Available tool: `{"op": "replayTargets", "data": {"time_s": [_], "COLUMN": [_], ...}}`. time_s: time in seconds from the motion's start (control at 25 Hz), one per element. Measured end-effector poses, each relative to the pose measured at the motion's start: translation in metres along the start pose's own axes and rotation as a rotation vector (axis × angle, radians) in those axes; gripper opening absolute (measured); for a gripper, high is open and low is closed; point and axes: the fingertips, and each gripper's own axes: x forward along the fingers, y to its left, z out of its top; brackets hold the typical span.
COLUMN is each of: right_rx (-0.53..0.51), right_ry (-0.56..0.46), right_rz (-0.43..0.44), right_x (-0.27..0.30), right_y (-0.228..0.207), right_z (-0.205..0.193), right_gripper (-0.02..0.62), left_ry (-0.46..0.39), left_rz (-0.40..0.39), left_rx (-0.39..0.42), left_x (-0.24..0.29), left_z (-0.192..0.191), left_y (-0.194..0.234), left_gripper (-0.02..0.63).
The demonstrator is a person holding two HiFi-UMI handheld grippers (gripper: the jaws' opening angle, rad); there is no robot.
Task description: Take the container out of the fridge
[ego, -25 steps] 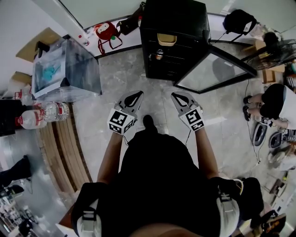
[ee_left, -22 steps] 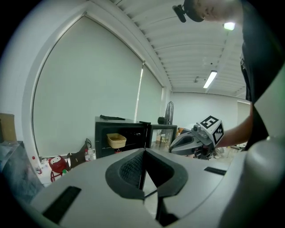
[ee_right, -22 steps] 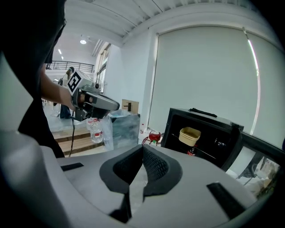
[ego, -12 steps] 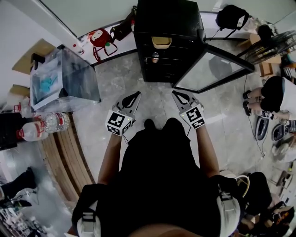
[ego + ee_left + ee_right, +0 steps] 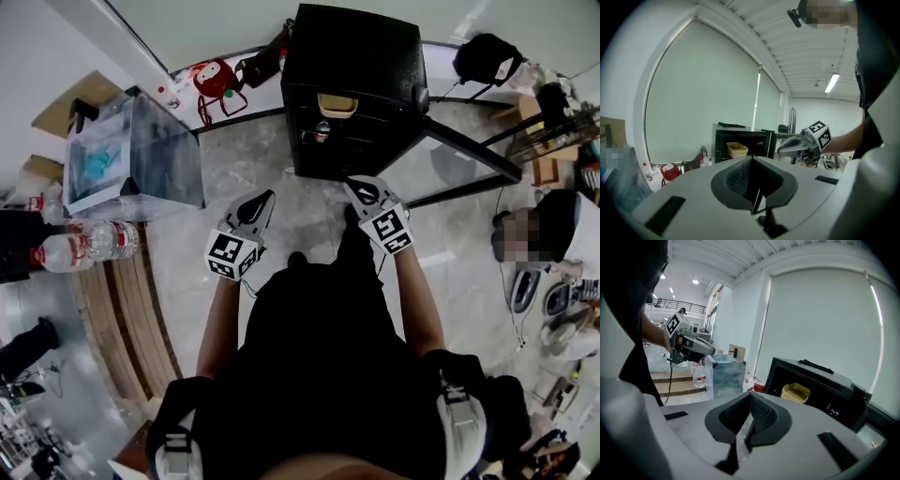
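Head view: the fridge (image 5: 356, 56) door (image 5: 459, 155) is open and the yellow container (image 5: 337, 105) sits on an upper shelf inside, ahead of both jaws and well apart from them. The right gripper (image 5: 357, 188) is nearer the fridge than the left gripper (image 5: 264, 199).

Left gripper view: jaws pressed together, nothing between them, container straight beyond the tips.

Right gripper view: same deal, jaws together and empty, container ahead and off to the right.

So I'd say the reach, grab and pull-out are all still left.
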Motion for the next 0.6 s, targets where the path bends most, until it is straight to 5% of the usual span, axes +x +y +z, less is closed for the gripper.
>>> {"op": "replayTargets", "data": {"time_s": [0.16, 0.6], "right_rx": [-0.046, -0.091], "right_ry": [-0.006, 0.017], "right_rz": [0.053, 0.123], "right_x": [0.016, 0.042], "right_y": [-0.026, -0.096], "right_z": [0.012, 0.009], "right_gripper": [-0.002, -0.002], "left_ry": [-0.063, -0.017], "left_rz": [0.047, 0.067], "left_rx": [-0.067, -0.027], "left_x": [0.024, 0.095], "left_z": [0.022, 0.04], "left_y": [0.011, 0.017], "left_gripper": [0.018, 0.018]}}
